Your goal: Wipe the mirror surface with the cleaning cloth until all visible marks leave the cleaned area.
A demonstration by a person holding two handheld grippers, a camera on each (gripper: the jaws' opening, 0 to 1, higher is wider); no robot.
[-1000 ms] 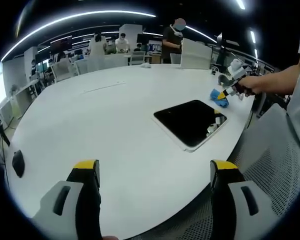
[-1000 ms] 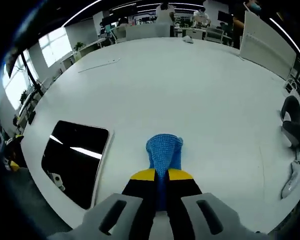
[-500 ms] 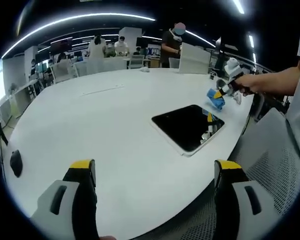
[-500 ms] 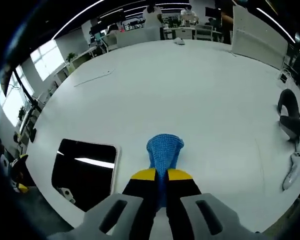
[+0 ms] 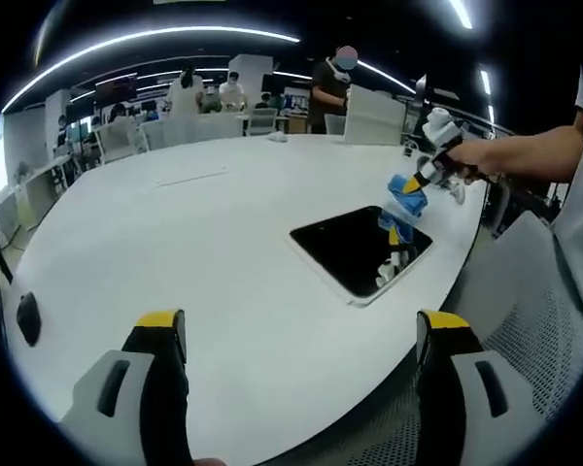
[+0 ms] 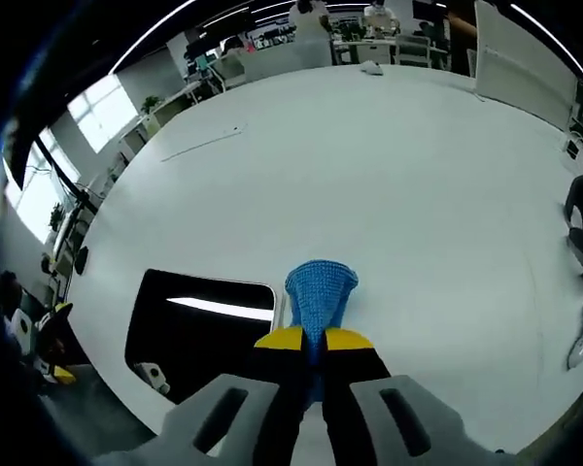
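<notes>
Right gripper (image 6: 304, 342) clamped on cloth (image 6: 319, 288)

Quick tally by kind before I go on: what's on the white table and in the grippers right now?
Mirror: 1
Blue cleaning cloth, clamped in the right gripper: 1
Dark mouse-like object at the table's edge: 1
Grippers, counting the open left gripper: 2
Total: 5

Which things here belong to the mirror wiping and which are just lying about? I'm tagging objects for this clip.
Job: mirror flat on the white table; blue cleaning cloth clamped in the right gripper.

Lying about: dark mouse-like object near the table edge; white partition board; mesh chair.
</notes>
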